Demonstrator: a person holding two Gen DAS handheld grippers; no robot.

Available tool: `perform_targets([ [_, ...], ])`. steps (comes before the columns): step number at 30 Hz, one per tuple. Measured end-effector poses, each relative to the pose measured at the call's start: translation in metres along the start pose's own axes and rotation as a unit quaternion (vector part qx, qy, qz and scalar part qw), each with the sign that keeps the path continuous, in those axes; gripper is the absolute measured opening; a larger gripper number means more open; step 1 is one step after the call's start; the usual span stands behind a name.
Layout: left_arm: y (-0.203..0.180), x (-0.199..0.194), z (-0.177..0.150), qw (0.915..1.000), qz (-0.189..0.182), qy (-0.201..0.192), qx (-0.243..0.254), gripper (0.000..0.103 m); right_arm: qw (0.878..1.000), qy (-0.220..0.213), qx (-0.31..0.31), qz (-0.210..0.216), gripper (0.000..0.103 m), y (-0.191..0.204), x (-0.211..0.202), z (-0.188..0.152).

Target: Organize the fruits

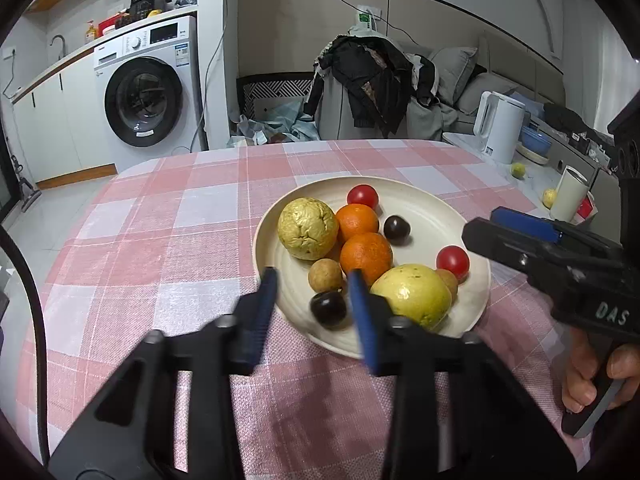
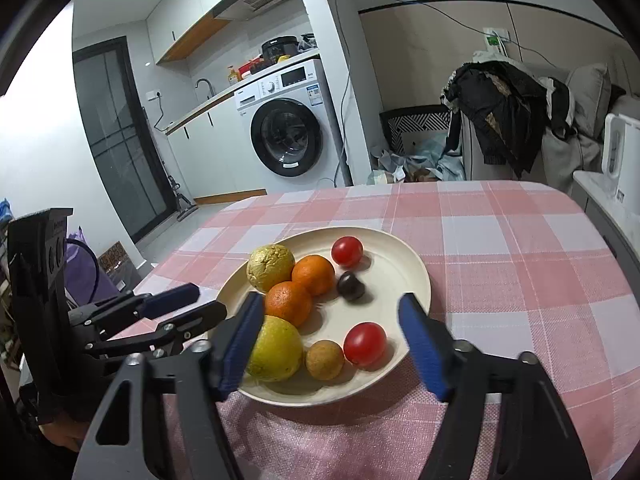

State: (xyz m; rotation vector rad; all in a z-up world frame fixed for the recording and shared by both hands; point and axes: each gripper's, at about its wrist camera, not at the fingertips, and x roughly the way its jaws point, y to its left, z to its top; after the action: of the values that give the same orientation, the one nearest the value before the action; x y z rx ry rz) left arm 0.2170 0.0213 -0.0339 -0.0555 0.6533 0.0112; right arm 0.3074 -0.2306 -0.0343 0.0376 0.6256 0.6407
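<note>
- Looking over the worktop [image 1: 160,216] under its pink checked cloth, I see every fruit gathered on one cream plate [image 1: 460,220] near its middle.
- Largest on it are the wrinkled yellow fruit [image 1: 307,228] and the smooth yellow-green one [image 1: 412,295]; then two oranges [image 1: 366,254]; then two brown longans, two cherry tomatoes [image 2: 365,343] and two dark plums [image 1: 329,309].
- My left gripper [image 1: 314,300] hovers at the plate's near edge, jaws apart and holding nothing, the near plum between them.
- My right gripper [image 2: 330,336] has its jaws wide apart and empty over the near longan [image 2: 325,359].
- This fits fruit just collected, or fruit about to be sorted off; I can't settle which.
</note>
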Motion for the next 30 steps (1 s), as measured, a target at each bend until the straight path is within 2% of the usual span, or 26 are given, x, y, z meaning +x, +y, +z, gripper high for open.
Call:
perform_targets([
  [1,0.0,-0.002,-0.001,1.0,0.001,-0.004,-0.001,0.048,1.0,-0.001,-0.002,-0.002,0.088,0.001,-0.001,0.0],
  [3,0.001,-0.007,-0.003,0.9999,0.002,-0.012,-0.002,0.062,1.0,-0.005,-0.007,-0.002,0.098,0.002,-0.003,0.0],
  [4,0.001,-0.01,-0.003,0.9999,0.002,-0.015,-0.001,0.066,1.0,-0.008,-0.01,-0.002,0.101,0.003,-0.004,-0.001],
  [6,0.002,-0.016,-0.006,0.9997,0.006,-0.023,-0.001,0.081,1.0,-0.012,-0.019,-0.009,0.103,0.004,-0.007,-0.001],
  [10,0.006,-0.029,-0.011,0.9993,0.009,-0.035,-0.01,0.084,1.0,-0.019,-0.02,-0.011,0.103,0.001,-0.013,-0.003],
  [13,0.009,-0.037,-0.016,0.999,0.003,-0.039,-0.019,0.095,0.999,-0.025,-0.022,-0.011,0.103,0.001,-0.019,-0.006],
  [14,0.01,-0.04,-0.017,0.9989,0.003,-0.043,-0.021,0.102,0.999,-0.026,-0.025,-0.011,0.103,0.001,-0.021,-0.007],
  [30,0.011,-0.086,-0.039,0.9966,0.004,-0.079,-0.022,0.102,0.996,-0.054,-0.067,-0.013,0.103,0.013,-0.055,-0.025],
])
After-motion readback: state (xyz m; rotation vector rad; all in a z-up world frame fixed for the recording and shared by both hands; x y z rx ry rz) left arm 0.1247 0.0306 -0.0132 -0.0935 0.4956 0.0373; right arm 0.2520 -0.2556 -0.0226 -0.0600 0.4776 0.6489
